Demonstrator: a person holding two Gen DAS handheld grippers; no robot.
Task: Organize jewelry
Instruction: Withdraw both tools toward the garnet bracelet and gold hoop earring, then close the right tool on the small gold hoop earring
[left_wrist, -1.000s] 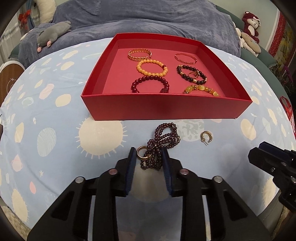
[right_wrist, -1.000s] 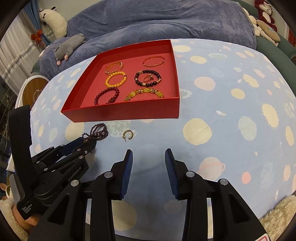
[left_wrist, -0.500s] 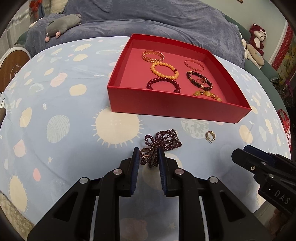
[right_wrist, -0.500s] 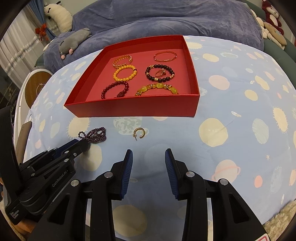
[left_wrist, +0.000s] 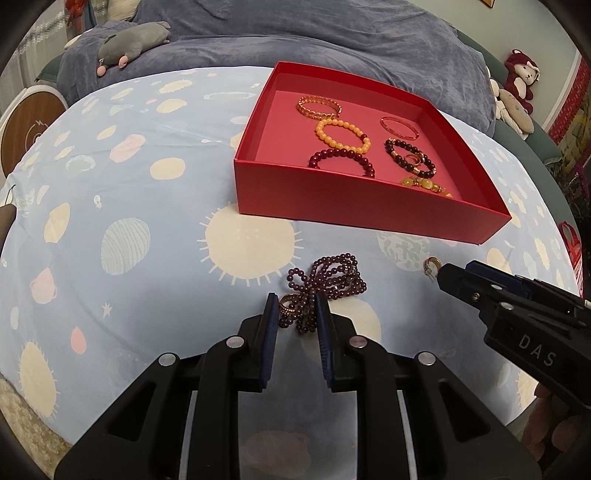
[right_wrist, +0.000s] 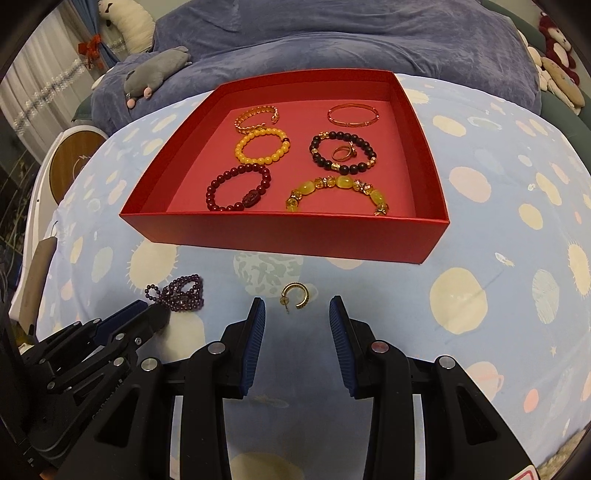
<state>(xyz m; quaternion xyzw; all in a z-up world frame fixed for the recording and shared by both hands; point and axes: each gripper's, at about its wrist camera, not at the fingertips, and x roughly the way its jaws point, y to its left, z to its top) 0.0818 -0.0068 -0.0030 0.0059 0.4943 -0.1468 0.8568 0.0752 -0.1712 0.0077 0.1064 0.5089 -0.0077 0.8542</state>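
Note:
A red tray (left_wrist: 332, 206) (right_wrist: 288, 236) on the blue spotted cloth holds several bracelets and a ring. A dark purple bead strand (left_wrist: 328, 280) (right_wrist: 183, 293) with a gold ring on it lies on the cloth in front of the tray. My left gripper (left_wrist: 295, 310) has closed on the strand's near end. A gold hoop earring (right_wrist: 295, 295) (left_wrist: 431, 264) lies on the cloth just ahead of my right gripper (right_wrist: 297, 314), which is open and empty.
A blue blanket (right_wrist: 332, 40) with a grey plush (right_wrist: 155, 74) lies behind the table. Plush toys (left_wrist: 517, 85) sit at the far right. A round wooden stool (right_wrist: 70, 162) stands at the left. The right gripper's body (left_wrist: 517, 310) shows in the left wrist view.
My left gripper's jaws have closed in on the purple bead strand. My right gripper has moved forward, so the gold earring now lies just ahead of its open jaws.

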